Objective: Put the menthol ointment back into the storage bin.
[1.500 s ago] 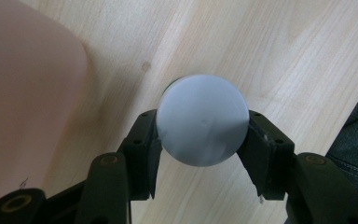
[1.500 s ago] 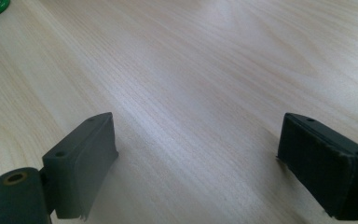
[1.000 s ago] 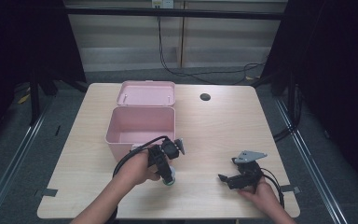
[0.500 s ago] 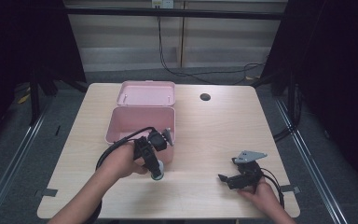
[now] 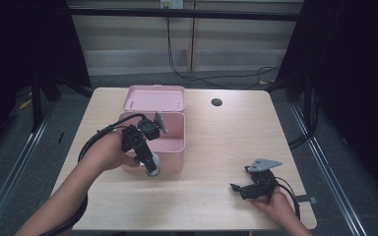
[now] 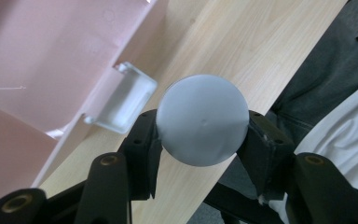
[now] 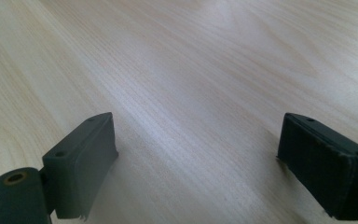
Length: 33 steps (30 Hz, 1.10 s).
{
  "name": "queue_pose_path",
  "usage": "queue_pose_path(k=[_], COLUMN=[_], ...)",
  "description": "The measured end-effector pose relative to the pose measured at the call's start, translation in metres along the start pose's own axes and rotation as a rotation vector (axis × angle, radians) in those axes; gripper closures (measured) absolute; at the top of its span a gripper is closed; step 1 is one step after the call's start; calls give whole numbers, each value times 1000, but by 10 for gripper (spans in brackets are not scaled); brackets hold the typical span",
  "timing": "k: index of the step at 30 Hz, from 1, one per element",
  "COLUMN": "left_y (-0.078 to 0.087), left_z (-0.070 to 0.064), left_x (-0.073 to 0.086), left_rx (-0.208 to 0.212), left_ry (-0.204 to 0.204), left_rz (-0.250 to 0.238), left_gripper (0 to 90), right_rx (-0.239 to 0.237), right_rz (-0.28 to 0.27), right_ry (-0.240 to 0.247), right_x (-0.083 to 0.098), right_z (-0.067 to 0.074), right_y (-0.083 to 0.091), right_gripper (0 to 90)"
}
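A pale grey ball (image 6: pixel 203 119) sits pinched between the two black jaws of my left gripper (image 6: pixel 200 144). From above, that gripper (image 5: pixel 150 164) hangs over the front wall of the open pink box (image 5: pixel 170 147), tilted down toward the person, with the ball (image 5: pixel 153 170) at its tip. The box's pink wall (image 6: pixel 51 56) and a white latch (image 6: pixel 121 105) lie just behind the ball. My right gripper (image 5: pixel 241 189) rests on the table near the front right corner. Its jaws stand wide apart over bare wood (image 7: pixel 196 158).
The box's lid (image 5: pixel 155 98) lies open behind it on the light wooden table (image 5: pixel 226 142). A dark round hole (image 5: pixel 216 102) marks the far side of the tabletop. A black cable (image 5: pixel 98 137) loops off the left gripper. Dark floor surrounds the table.
The left hand has lifted the ball and carried it left, from the open table to the front of the pink box. The right gripper has stayed put.
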<state>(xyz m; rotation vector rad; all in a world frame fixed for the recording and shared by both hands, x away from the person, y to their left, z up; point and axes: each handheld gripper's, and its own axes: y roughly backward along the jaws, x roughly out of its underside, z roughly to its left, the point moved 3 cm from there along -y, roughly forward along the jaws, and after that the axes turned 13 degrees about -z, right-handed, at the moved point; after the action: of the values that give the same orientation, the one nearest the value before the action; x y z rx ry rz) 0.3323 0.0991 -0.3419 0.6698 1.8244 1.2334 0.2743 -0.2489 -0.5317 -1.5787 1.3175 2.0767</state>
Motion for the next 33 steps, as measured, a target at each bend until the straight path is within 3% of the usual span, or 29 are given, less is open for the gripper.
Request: queue_pose_path(k=[7, 13, 27, 33], left_y=[20, 28, 29, 19], left_z=[14, 29, 59, 73], left_x=[-6, -12, -26, -29], left_rx=[-21, -51, -100, -119], left_ry=[46, 79, 150, 193], left_rz=[-28, -38, -75, -87], left_gripper=[506, 506, 506, 506], right_rx=[0, 0, 0, -1], right_rz=[0, 0, 0, 0], right_ry=[0, 0, 0, 0], right_x=[0, 0, 0, 0], right_z=[0, 0, 0, 0], right_y=[0, 0, 0, 0], right_gripper=[108, 108, 108, 108])
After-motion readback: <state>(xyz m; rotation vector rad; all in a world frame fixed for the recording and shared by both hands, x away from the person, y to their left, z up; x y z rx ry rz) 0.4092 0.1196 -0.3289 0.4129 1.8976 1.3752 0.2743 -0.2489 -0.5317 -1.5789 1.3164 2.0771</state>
